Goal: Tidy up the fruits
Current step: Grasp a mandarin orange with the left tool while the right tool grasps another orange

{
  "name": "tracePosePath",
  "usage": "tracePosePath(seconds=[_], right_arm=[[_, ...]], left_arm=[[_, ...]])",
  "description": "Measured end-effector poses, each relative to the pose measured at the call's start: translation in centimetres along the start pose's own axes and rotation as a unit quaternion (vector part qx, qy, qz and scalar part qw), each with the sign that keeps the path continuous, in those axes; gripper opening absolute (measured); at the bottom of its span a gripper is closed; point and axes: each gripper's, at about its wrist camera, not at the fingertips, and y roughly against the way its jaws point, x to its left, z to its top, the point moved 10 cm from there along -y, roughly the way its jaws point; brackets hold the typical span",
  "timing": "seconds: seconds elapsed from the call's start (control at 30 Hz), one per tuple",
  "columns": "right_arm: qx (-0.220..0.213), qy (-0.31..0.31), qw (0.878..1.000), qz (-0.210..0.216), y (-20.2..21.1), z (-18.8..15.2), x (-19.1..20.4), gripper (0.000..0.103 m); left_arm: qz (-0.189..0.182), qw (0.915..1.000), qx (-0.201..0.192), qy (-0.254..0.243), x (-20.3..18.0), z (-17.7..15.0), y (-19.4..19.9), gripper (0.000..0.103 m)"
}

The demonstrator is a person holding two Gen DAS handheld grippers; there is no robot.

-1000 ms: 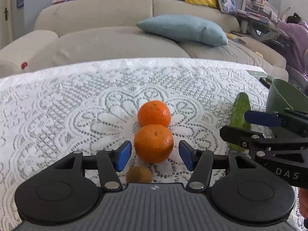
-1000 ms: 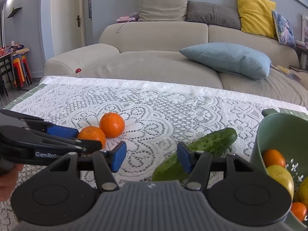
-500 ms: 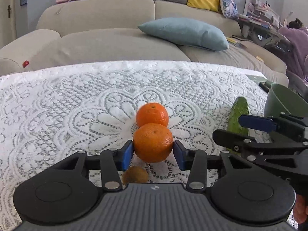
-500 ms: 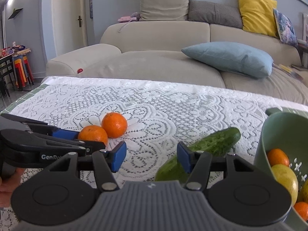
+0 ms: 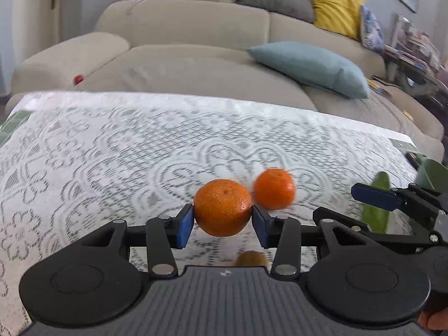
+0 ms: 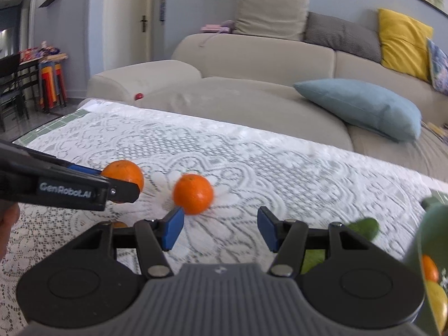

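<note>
Beside clamped tangerine: second tangerine | right fingers apart, empty | cucumber right

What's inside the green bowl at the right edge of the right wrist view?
In the green bowl, an orange fruit sits above a yellow one. Only a slice of the bowl is in frame, so anything deeper or further right cannot be seen.
</note>
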Motion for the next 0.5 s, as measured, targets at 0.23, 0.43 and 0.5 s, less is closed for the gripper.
tracePosePath(seconds=[0.23,0.43,0.5], right_arm=[[0.012,0.024,1.000,0.013,-3.0,0.7,1.8,0.056],[0.028,0.028,0.999,0.018,-5.2,0.8,2.4,0.056],[0.034,0.025,0.999,0.021,-5.7,0.9,2.5,0.055]], left_arm=[[0.025,0.9996,0.002,0.011,1.5,-0.1,-0.5,0.051],[0.035,0.9993,0.004,0.016,2.2,-0.2,-0.6,0.051],[0.035,0.9992,0.007,0.019,2.3,-0.2,-0.7,0.051]])
